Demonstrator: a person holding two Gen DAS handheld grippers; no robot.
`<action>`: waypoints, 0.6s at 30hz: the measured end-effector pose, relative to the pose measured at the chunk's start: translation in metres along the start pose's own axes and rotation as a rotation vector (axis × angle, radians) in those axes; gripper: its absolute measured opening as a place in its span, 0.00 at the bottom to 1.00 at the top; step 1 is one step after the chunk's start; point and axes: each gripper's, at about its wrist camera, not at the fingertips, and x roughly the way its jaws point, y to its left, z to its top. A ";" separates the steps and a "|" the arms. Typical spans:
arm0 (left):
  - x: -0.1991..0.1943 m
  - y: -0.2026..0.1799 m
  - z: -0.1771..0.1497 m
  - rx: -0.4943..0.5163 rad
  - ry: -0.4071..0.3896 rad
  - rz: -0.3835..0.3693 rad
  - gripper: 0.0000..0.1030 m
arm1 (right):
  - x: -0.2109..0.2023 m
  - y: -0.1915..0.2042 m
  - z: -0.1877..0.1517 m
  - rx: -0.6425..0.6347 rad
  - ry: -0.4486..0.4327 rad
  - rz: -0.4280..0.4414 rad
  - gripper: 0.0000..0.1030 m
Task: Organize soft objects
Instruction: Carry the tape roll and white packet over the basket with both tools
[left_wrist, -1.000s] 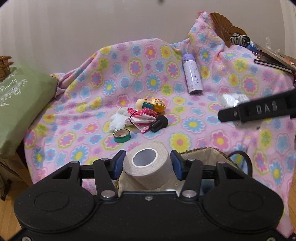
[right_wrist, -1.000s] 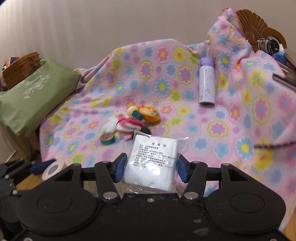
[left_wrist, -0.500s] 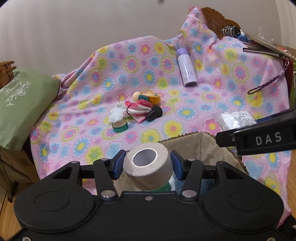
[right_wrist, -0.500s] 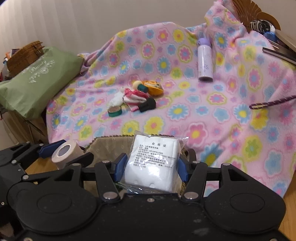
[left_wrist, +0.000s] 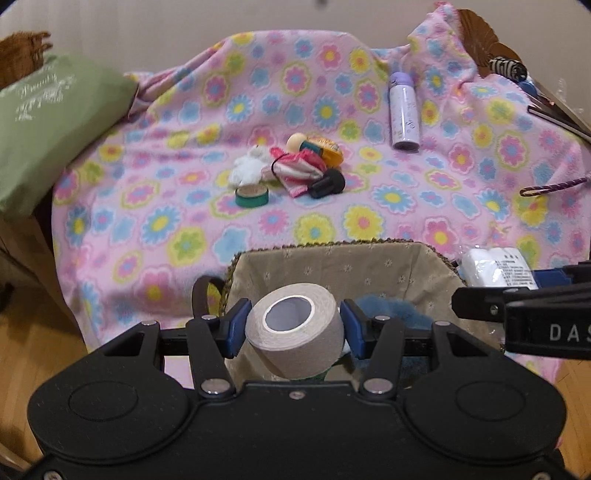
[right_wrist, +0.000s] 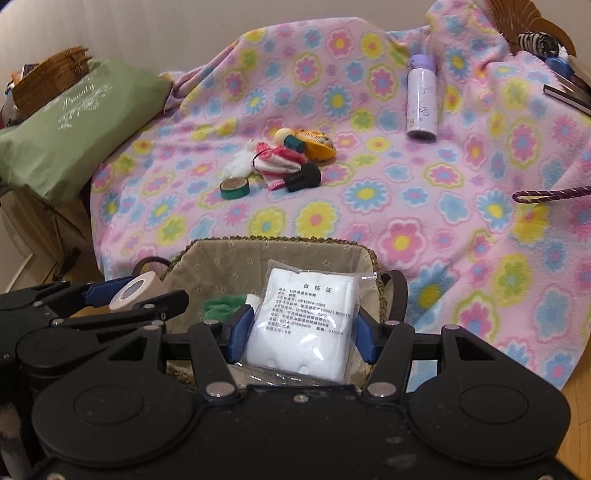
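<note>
Both hand-held grippers, left (left_wrist: 293, 328) and right (right_wrist: 300, 328), level above basket (right_wrist: 221, 254).

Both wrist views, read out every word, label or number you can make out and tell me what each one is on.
"DAS": white letters on the right gripper, seen in the left wrist view; cut off by the frame edge.
"Beauty": white script on the green cushion; probable reading.
"合格证": heading on the packet of white pads; smaller lines and numbers below are too blurred.
Purple bottle: faint markings, unreadable.
Tape roll in the left gripper: no text.
</note>
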 end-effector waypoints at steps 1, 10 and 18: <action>0.001 0.001 0.000 -0.009 0.004 -0.008 0.50 | 0.001 0.000 0.000 -0.001 0.008 0.000 0.55; 0.004 0.005 0.003 -0.034 0.023 -0.017 0.50 | 0.011 0.005 0.002 -0.032 0.051 0.001 0.55; 0.008 0.004 0.004 -0.032 0.042 -0.010 0.50 | 0.017 0.002 0.003 -0.007 0.072 0.000 0.55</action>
